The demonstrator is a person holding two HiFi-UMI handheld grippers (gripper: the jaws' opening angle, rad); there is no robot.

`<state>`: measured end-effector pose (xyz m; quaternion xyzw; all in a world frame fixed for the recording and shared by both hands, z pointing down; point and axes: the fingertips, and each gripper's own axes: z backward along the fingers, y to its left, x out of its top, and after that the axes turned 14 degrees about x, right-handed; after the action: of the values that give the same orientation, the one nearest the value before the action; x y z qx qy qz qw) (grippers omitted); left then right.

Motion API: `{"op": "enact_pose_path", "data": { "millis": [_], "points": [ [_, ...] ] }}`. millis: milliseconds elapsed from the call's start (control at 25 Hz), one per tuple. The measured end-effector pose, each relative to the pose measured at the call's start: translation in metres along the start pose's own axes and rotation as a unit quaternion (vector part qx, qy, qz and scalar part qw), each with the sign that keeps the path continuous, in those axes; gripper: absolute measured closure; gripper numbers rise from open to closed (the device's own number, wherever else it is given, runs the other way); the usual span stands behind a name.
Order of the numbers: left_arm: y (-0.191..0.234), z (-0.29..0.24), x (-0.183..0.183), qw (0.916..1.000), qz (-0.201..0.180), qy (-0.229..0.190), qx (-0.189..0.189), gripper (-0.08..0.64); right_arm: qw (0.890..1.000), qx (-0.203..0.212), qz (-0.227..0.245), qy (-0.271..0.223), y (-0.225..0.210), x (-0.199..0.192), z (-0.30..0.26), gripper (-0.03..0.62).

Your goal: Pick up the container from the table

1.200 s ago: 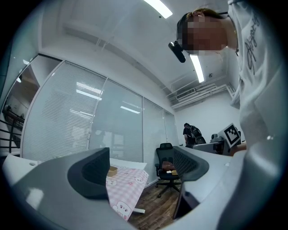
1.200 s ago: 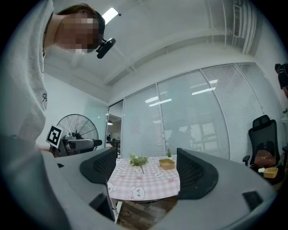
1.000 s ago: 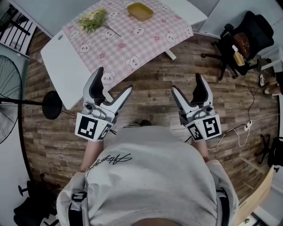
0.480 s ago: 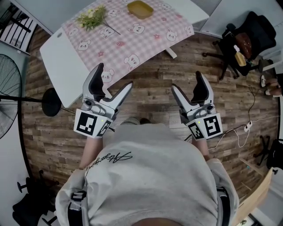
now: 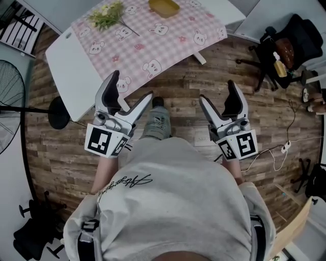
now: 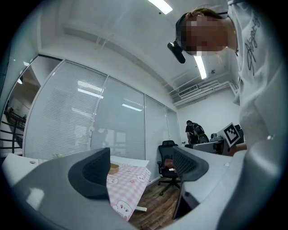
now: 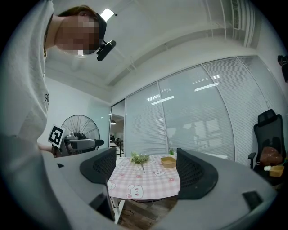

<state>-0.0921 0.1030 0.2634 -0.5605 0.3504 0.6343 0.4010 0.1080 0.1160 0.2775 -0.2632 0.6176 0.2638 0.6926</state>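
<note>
Container (image 5: 163, 7), shallow, yellow, seemingly empty, sits top centre; our left gripper (image 5: 130, 89) and right gripper (image 5: 218, 94) gape wide, holding nothing

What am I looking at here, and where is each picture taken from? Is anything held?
No robot: a person holds a two-jaw gripper in each hand. The head view looks down from a camera on their head at the left gripper and right gripper. The other two views come from cameras riding on each gripper, looking along its jaws. Both grippers are open and empty. Ahead stands a table with a pink checked cloth; on it are a yellow container and a sprig of flowers. Neither gripper is at the table.
</note>
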Motion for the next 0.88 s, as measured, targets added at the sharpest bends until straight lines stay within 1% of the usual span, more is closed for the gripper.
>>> {"op": "enact_pose_path", "data": {
  "millis": [160,440,880],
  "points": [
    [0.0,-0.013,-0.005,1.0,-0.003,-0.001,-0.008,0.14,1.0,-0.001,0.004,0.004,-0.007,-0.003,-0.007,0.19],
    [0.01,-0.048,-0.011,0.9999,0.0,-0.005,-0.015,0.141,1.0,-0.007,0.008,0.005,-0.034,-0.007,-0.025,0.19],
    [0.045,-0.114,-0.022,0.9996,-0.012,-0.006,-0.025,0.141,1.0,-0.017,0.012,0.012,-0.083,-0.014,-0.078,0.19]
  ]
}}
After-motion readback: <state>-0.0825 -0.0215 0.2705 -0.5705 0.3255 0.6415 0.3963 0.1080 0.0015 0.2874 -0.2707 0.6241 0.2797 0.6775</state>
